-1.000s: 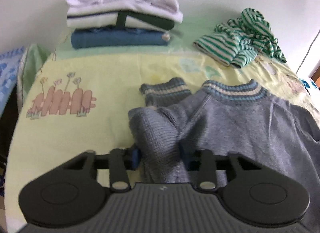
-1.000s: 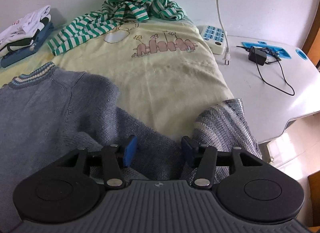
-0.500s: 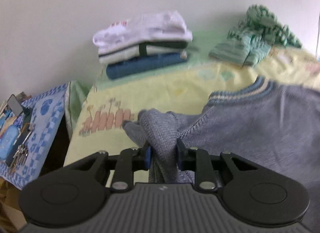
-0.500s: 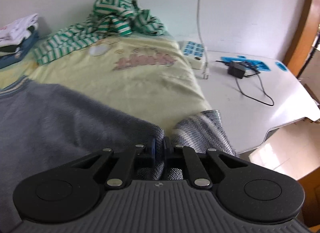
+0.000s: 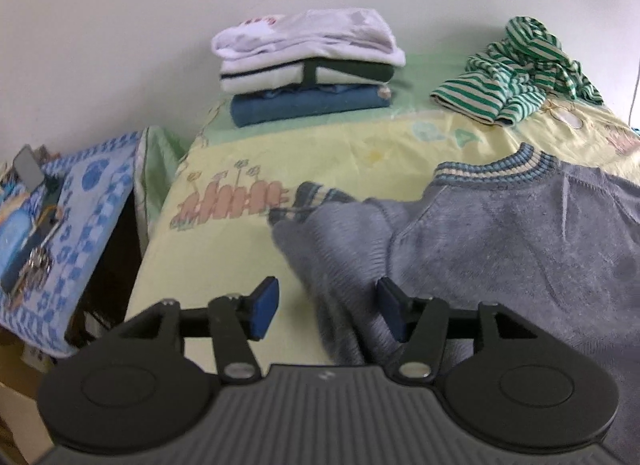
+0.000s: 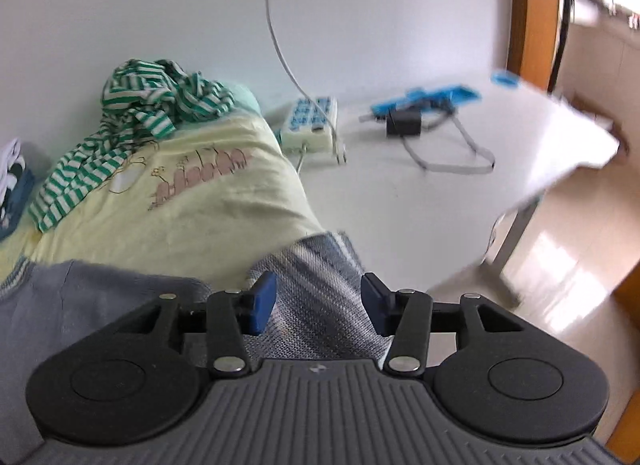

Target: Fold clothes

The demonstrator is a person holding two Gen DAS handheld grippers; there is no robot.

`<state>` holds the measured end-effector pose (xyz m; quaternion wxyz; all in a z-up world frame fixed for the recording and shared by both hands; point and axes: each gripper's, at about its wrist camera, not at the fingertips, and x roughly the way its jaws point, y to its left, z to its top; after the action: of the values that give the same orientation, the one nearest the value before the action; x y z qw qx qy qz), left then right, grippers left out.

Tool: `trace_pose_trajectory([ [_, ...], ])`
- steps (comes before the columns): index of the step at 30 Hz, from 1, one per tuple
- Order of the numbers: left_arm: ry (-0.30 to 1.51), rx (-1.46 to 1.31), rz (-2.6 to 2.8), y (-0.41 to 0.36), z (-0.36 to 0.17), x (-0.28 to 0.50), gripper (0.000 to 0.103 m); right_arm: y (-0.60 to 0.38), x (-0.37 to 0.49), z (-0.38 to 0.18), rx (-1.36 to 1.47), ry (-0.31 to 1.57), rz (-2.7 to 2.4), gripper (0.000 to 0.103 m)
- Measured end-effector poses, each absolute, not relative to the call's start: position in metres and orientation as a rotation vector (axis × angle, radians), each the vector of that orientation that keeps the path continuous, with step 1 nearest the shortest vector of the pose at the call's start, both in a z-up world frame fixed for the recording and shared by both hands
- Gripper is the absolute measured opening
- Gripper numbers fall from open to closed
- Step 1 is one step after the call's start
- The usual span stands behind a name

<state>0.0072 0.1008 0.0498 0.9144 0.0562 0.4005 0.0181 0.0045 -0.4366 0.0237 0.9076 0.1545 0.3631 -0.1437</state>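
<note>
Gaping wide, left tongs (image 5: 328, 307) over grey sweater (image 5: 520, 241), right tongs (image 6: 318, 303) wide too, power strip (image 6: 310, 125) only there.

Your grey knitted sweater (image 5: 520, 233) runs off the right edge; its left sleeve (image 5: 332, 249) is motion-blurred; the white bench (image 6: 552, 133) corner smears.

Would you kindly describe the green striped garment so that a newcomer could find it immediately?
Start at the pale yellow cartoon-print blanket covering the bed. Along its far edge by the white wall, a neat stack of folded clothes sits to one side; the crumpled green-and-cream striped garment lies on the other. It is the only unfolded heap and the only striped piece; the grey knitted sweater nearby is plain.
</note>
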Motion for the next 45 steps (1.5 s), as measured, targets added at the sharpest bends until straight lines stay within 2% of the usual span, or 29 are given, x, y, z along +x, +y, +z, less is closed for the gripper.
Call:
trace_pose_trajectory([
  [3, 0.829, 0.074, 0.045, 0.108, 0.052, 0.005, 0.059, -0.436, 0.013, 0.009, 0.384, 0.777, -0.27, 0.051],
  [5, 0.821, 0.068, 0.059, 0.114, 0.057, 0.005, 0.06, -0.423, 0.018, 0.007, 0.293, 0.769, -0.283, 0.048],
  [8, 0.796, 0.113, 0.095, 0.122, 0.064, 0.004, 0.059, -0.418, 0.021, 0.008, 0.184, 0.791, -0.299, 0.008],
  [11, 0.785, 0.188, 0.105, 0.135, 0.072, 0.009, 0.058, -0.429, 0.023, 0.009, 0.192, 0.801, -0.304, 0.002],
  [15, 0.852, 0.272, 0.069, 0.147, 0.07, 0.034, 0.051, -0.444, 0.024, 0.009, 0.16, 0.816, -0.369, 0.002],
  [17, 0.904, 0.244, 0.042, 0.152, 0.067, 0.051, 0.046, -0.443, 0.023, 0.01, 0.116, 0.817, -0.418, 0.002],
  [19, 0.927, 0.196, 0.02, 0.157, 0.064, 0.068, 0.045, -0.435, 0.021, 0.014, 0.039, 0.805, -0.488, 0.003],
  [22, 0.944, 0.142, -0.039, 0.162, 0.061, 0.09, 0.046, -0.423, 0.009, 0.031, 0.022, 0.754, -0.563, 0.023],
  [23, 0.961, 0.117, -0.067, 0.164, 0.058, 0.098, 0.051, -0.417, 0.002, 0.037, 0.053, 0.737, -0.541, 0.028],
  [29, 1.039, 0.019, -0.169, 0.172, 0.039, 0.129, 0.052, -0.353, -0.024, 0.056, 0.066, 0.685, -0.416, 0.03],
  [34, 1.077, -0.056, -0.224, 0.173, 0.027, 0.137, 0.04, -0.296, -0.029, 0.049, -0.019, 0.699, -0.286, 0.033],
  [39, 1.045, -0.152, -0.275, 0.182, 0.036, 0.133, 0.05, -0.238, -0.034, 0.042, -0.103, 0.709, -0.155, 0.037],
  [45, 1.049, -0.144, -0.305, 0.175, 0.033, 0.135, 0.052, -0.169, -0.041, 0.034, -0.203, 0.718, 0.003, 0.037],
])
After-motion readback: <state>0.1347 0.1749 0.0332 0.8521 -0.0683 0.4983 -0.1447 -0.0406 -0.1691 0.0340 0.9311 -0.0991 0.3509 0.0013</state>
